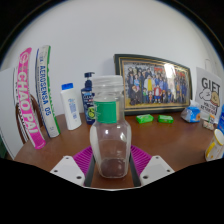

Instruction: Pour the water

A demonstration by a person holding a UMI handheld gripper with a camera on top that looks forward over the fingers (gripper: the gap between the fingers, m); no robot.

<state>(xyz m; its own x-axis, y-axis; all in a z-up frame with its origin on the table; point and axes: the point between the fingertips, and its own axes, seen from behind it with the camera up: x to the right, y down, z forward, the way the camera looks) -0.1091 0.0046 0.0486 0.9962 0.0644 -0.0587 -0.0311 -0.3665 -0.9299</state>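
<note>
Gripper (110, 165) was closed on a clear bottle (109, 135), both pink pads (84, 158) pressing its sides, bottle upright above the brown table (170, 140). Behind it stood a green-labelled pump bottle (89, 100) and a white bottle (71, 106). Left: books, one spine reading "ABUDGENSA" (46, 88). Right: framed group photo (152, 82), box marked "GIFT" (209, 95).

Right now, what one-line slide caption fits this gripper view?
Clear plastic bottle with white cap stands between the gripper fingers on a brown wooden table.
</note>
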